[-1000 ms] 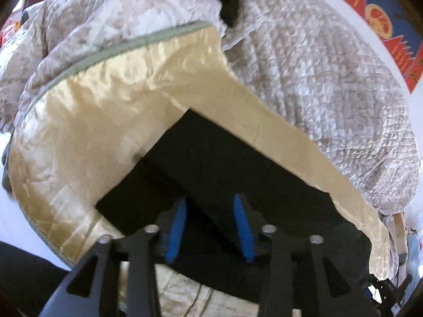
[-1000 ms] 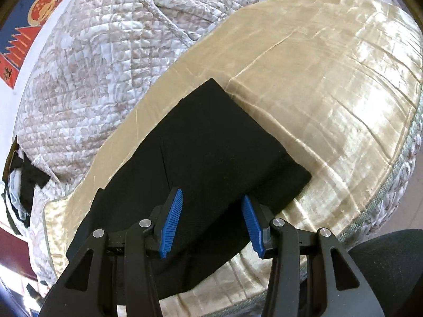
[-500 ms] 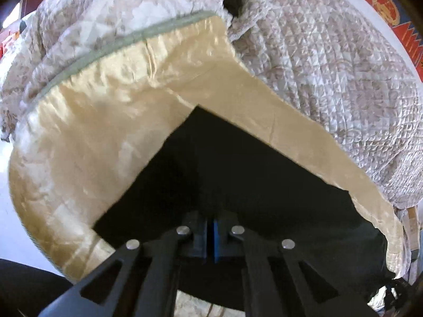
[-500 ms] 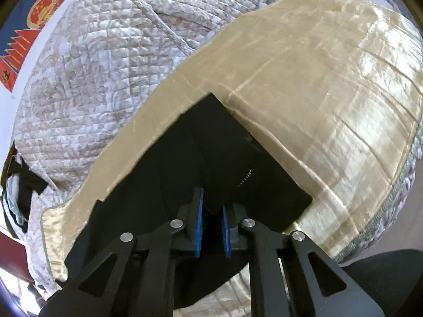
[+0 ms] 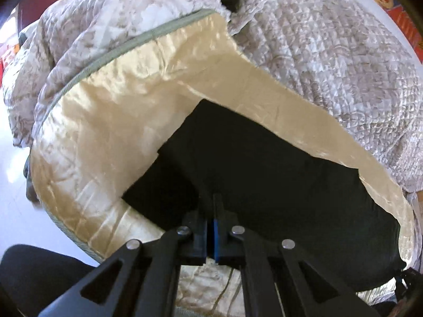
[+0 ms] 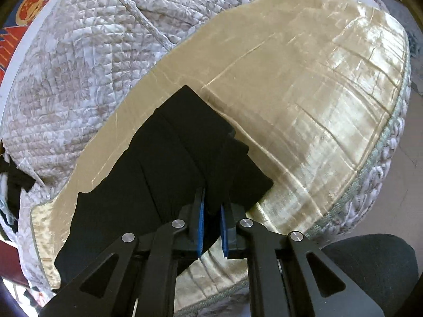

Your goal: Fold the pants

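Lifted pants (image 6: 169, 174) edge clamped in both grippers (image 6: 211, 227).

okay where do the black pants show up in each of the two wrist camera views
Left wrist view: black pants fill the lower centre and right, ahead of the shut jaws.
Right wrist view: black pants run from centre to lower left.
Shared landmark: the gold satin cover beneath them.

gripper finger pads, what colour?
Blue pads, clearest in the right wrist view, clamped on the black pants.

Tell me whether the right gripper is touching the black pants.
Touching. In the right wrist view, the right gripper has black pants fabric pinched between its blue pads, bunching upward.
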Demonstrator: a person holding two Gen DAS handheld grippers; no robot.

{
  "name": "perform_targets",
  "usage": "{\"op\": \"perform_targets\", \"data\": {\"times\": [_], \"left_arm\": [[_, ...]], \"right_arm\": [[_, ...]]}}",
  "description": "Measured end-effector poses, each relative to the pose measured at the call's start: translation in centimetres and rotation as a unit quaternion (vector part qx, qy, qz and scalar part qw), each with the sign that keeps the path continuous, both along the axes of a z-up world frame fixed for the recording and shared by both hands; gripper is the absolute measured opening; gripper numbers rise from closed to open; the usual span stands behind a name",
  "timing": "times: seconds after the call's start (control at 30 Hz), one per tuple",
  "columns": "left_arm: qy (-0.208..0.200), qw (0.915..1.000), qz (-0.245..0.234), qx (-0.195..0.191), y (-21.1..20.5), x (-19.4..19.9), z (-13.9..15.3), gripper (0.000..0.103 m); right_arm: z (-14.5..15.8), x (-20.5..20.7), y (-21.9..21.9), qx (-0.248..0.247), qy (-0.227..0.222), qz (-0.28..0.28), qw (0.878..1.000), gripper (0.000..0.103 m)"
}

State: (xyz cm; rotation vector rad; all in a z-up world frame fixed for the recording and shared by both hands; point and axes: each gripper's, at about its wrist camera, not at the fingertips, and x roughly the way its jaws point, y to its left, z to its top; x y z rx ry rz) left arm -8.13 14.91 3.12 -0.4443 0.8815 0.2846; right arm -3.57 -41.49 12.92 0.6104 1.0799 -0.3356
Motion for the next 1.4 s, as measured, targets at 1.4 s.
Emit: {"op": "perform_targets", "data": {"times": [1.4], "left_arm": [[0.034,0.9892,-0.125,0.069,-4.7,7.9,-0.9,0.039]], "right_arm": [[-3.2,6.1,10.1,-0.116,0.003,0.271,0.956,0.042]]}}
